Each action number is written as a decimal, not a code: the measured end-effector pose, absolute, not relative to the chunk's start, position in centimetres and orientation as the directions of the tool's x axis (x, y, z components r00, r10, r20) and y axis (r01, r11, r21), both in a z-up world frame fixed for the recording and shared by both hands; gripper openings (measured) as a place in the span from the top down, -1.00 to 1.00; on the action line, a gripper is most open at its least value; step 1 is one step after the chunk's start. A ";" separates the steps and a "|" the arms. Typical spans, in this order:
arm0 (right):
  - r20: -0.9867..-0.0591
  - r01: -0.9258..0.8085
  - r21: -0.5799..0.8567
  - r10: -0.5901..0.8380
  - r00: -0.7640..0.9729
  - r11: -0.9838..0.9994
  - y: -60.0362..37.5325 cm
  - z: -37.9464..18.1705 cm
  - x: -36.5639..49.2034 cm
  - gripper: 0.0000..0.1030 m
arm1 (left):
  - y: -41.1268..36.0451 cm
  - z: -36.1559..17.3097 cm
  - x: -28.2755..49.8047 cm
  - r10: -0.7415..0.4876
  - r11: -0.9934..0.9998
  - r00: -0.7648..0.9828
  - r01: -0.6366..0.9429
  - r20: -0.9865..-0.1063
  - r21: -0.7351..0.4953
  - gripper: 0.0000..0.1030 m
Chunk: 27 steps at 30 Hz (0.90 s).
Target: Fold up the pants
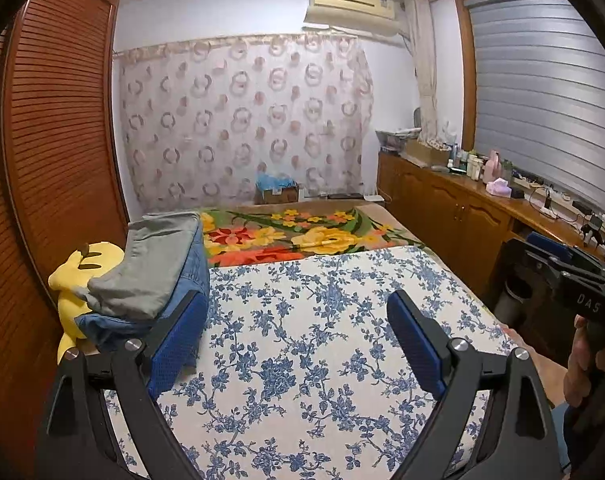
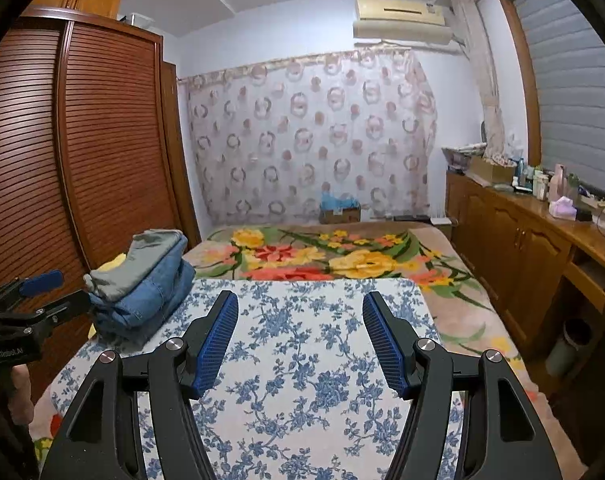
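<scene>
White letters "DAS" are showing on the black body of the right tongs [image 1: 558,264], seen from the left wrist view. Small white lettering is showing on the left tongs [image 2: 42,292] in the right wrist view, reading roughly "GenRobot.AI", though blurred.

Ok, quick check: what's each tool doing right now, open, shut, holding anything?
Left tool: open, holding nothing, above the blue-and-white floral cloth.
Right tool: open, holding nothing, above the same cloth.

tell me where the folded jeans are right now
The folded jeans sit at the left edge of the bed, on the blue floral sheet, under grey pants and beside a yellow plush toy, near the wardrobe.
</scene>
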State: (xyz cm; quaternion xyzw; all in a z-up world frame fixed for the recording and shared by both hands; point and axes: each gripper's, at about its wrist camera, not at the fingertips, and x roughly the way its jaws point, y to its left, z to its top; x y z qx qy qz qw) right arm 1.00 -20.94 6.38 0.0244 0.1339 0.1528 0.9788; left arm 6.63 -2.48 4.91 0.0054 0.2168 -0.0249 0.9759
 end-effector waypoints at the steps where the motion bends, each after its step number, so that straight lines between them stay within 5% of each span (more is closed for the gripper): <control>1: -0.252 -0.291 0.088 0.304 0.919 0.953 -20.9 6.2 0.9 -0.30 | -2.5 5.0 6.5 -0.047 0.999 0.906 0.052 -0.421 0.000 -0.79; 27: -0.262 -0.302 0.086 0.314 0.913 0.949 -21.5 5.2 1.6 -0.30 | -2.0 4.9 6.2 -0.041 0.999 0.913 0.045 -0.406 -0.001 -0.79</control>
